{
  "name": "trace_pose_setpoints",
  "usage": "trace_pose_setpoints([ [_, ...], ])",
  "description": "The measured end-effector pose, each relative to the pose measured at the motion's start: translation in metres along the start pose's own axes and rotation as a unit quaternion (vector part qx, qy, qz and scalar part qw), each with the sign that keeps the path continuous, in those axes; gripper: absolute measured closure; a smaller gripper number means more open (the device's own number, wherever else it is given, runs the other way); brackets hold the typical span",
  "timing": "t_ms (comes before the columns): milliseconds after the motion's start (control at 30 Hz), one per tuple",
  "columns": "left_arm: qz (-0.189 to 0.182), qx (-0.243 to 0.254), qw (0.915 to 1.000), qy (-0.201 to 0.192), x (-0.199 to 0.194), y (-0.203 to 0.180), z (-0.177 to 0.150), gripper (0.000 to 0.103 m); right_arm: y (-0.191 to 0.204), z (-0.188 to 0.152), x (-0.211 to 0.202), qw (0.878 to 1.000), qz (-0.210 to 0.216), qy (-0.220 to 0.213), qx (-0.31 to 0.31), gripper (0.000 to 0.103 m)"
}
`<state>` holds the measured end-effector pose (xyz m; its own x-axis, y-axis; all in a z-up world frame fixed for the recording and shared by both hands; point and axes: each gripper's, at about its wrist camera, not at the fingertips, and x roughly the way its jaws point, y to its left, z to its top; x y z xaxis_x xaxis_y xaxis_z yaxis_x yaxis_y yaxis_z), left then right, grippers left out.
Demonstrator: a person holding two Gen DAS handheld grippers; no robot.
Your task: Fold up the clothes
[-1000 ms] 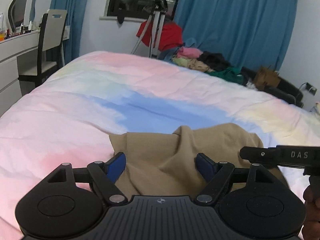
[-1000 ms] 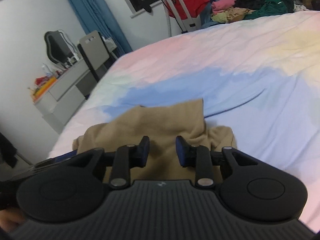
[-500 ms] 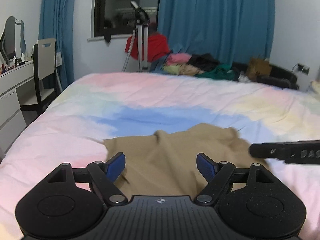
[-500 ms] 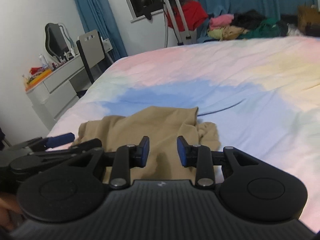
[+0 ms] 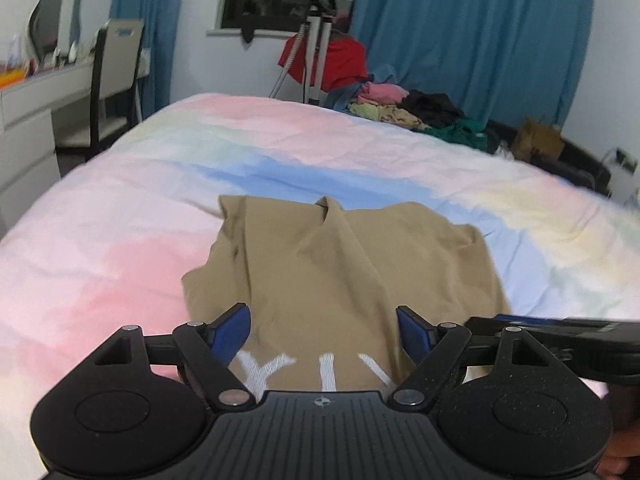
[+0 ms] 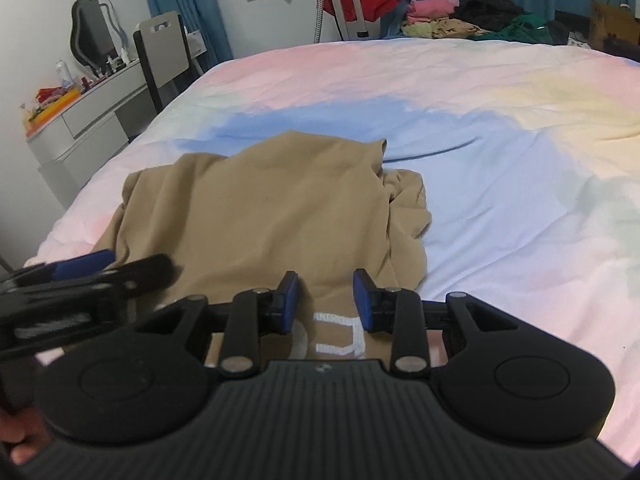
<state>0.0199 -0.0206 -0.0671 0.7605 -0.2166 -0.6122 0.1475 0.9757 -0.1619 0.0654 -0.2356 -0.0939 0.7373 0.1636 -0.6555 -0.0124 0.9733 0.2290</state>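
On the near part of the pastel bed (image 5: 120,240) lies a tan garment (image 5: 340,264), rumpled, with white lettering at its near edge. Above that edge the left gripper (image 5: 323,330) stands wide open and empty, while the right gripper (image 6: 326,298) is partly open, holding nothing. Only the right wrist view shows the bunched fold on the garment's right side; only the left shows the central ridge. Beyond the bed's far edge sits a clothes pile (image 5: 420,112).

The shirt (image 5: 340,264) is tan with white letters; the bedcover (image 5: 120,216) is pastel pink, blue and yellow; the curtains (image 5: 472,40) are blue.
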Motion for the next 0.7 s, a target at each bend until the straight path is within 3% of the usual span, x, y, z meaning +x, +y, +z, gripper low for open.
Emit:
trace_pose_setpoints([
  [100, -0.038, -0.052, 0.9979, 0.007, -0.027, 0.007, -0.002, 0.022, -0.001, -0.002, -0.003, 1.0, 0.0, 0.0, 0.004, 0.07],
  [233, -0.098, -0.112, 0.9884, 0.029, -0.053, 0.017, -0.017, 0.021, -0.001, -0.002, -0.004, 1.0, 0.0, 0.001, 0.008, 0.07],
  [400, -0.135, -0.189, 0.9695, 0.078, -0.028, 0.035, -0.035, 0.021, 0.0, -0.002, -0.003, 1.0, -0.002, 0.003, 0.013, 0.07],
  [500, -0.175, -0.303, 0.93, 0.113, 0.002, 0.059, -0.045, 0.021, 0.0, -0.002, -0.003, 1.0, -0.003, 0.003, 0.013, 0.07],
  [567, -0.19, -0.385, 0.8929, 0.135, 0.021, 0.076, -0.057, 0.022, 0.0, -0.002, -0.003, 1.0, -0.002, 0.003, 0.015, 0.07],
  [700, -0.198, -0.439, 0.8687, 0.117, 0.022, 0.091, -0.063, 0.023, -0.001, -0.002, -0.002, 1.0, 0.0, 0.003, 0.019, 0.07],
])
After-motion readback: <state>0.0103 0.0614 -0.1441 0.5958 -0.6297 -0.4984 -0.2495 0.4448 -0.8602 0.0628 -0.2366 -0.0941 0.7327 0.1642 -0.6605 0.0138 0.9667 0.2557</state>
